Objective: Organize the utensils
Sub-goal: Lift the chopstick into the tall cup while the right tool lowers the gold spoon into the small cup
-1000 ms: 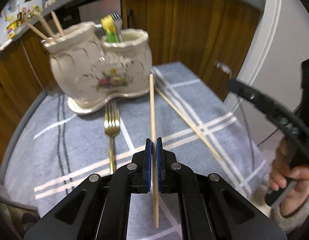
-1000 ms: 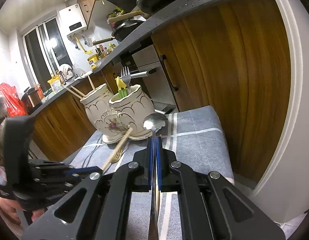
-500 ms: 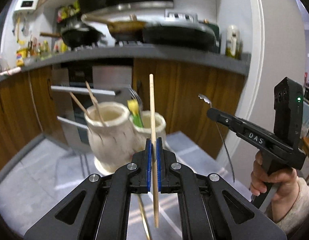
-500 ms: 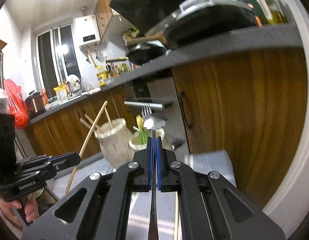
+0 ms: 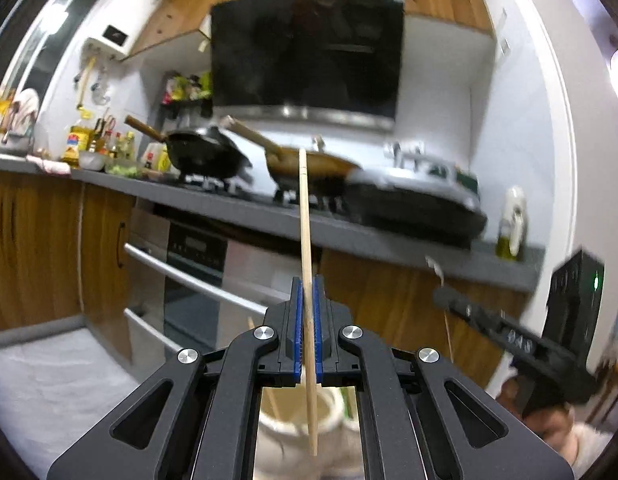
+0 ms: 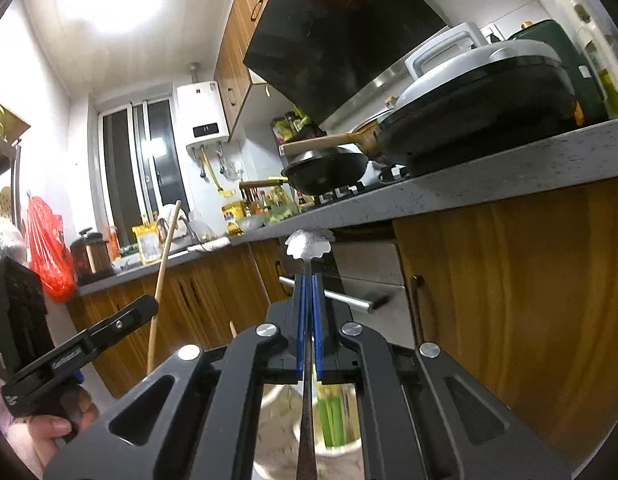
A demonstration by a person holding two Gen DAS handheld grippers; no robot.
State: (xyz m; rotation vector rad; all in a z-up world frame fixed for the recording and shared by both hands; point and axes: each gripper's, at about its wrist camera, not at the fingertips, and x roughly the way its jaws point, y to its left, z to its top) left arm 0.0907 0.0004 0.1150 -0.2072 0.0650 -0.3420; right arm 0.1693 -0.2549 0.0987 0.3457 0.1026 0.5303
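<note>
My left gripper [image 5: 307,286] is shut on a wooden chopstick [image 5: 305,216], held upright; its lower end hangs over the left mouth of the white ceramic holder [image 5: 293,420], seen below between the jaws. My right gripper [image 6: 309,280] is shut on a silver spoon [image 6: 309,242], bowl up, handle pointing down over the holder's right mouth [image 6: 345,444], where green utensils [image 6: 331,420] stand. Each gripper shows in the other's view: the right one [image 5: 509,332], and the left one [image 6: 89,344] with its chopstick [image 6: 163,272].
A grey kitchen counter [image 5: 229,204] with pans [image 5: 205,156] and an electric griddle [image 6: 481,96] runs behind. Wooden cabinets [image 6: 509,300] and an oven front [image 5: 197,264] stand below it. The grey cloth [image 5: 41,380] lies at the lower left.
Both grippers rose and tilted upward, so the holder dropped from mid-frame to below the jaws. The chopstick and the spoon came up off the cloth and now hang over the holder's mouths.
</note>
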